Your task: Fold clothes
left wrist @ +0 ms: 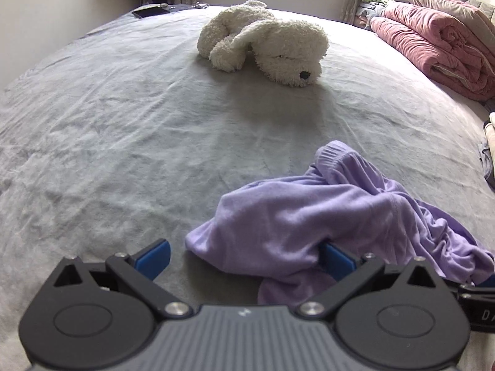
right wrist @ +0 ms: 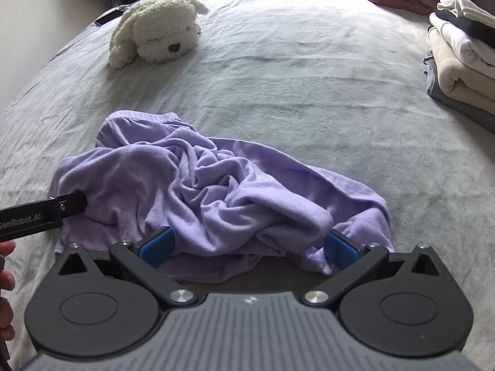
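**Crumpled lilac garment between two spread grippers**

The left gripper (left wrist: 244, 256) stands with its blue pads wide apart at the heap's left end, one pad tucked under a fold, nothing clamped. The lilac garment (right wrist: 198, 191) lies bunched on the grey bedsheet (right wrist: 309, 86), its long axis running left to right across both tools, waistband on the far side. The right gripper (right wrist: 249, 247), likewise spread, straddles the near hem. I judge both equally near. Only the right view shows the folded stack (right wrist: 458, 71); the plush dog (left wrist: 266, 43) appears in both.
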Tool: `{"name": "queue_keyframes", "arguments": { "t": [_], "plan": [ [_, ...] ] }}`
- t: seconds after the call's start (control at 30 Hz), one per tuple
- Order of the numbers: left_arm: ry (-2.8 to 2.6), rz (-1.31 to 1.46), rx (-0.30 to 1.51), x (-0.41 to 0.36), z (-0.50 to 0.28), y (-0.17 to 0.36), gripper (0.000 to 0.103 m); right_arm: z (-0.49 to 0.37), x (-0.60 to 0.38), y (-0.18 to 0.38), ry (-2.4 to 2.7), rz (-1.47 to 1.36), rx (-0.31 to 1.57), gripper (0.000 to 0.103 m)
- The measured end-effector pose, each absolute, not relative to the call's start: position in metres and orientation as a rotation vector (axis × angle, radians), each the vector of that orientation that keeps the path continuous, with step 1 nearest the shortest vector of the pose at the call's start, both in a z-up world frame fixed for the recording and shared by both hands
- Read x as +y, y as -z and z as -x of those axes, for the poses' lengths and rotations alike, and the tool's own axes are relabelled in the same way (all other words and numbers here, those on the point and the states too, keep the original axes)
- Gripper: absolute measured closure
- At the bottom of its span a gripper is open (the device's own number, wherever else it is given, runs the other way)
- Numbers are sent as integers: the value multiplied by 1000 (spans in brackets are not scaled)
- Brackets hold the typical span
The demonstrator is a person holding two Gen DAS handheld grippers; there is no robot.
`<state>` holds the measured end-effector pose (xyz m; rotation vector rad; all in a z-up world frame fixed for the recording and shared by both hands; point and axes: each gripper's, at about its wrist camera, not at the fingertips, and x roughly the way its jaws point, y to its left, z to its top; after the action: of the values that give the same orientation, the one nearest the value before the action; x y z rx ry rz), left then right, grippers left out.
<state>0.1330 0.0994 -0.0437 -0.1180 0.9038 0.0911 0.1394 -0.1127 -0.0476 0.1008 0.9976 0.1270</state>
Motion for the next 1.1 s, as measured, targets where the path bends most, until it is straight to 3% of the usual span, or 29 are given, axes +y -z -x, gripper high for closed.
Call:
{"name": "queue_keyframes", "arguments": {
  "t": [0.37, 0.43, 0.53, 0.6, 0.63, 0.7, 0.8, 1.1],
  "plan": [
    [-89, 121, 973, 100, -137, 52, 1, -133, -100, 59, -195, 77, 973, 0],
    [-85, 137, 972, 101, -133, 48, 7, -129, -102, 55, -196, 68, 969, 0],
    [-48, 163, 947, 103, -124, 43, 27, -123, -105, 49, -198, 53, 962, 0],
    [-8, 204, 940, 105, -118, 41, 54, -119, -107, 46, -199, 44, 957, 0],
    [12, 224, 938, 106, -116, 40, 61, -117, -107, 44, -200, 41, 952, 0],
    [52, 261, 945, 107, -112, 39, 92, -115, -108, 38, -204, 40, 929, 0],
    [105, 300, 949, 106, -106, 37, 96, -112, -112, 30, -215, 25, 895, 0],
    [351, 358, 940, 83, -63, 19, 97, -103, -127, 8, -274, -82, 832, 0]
  ]
}}
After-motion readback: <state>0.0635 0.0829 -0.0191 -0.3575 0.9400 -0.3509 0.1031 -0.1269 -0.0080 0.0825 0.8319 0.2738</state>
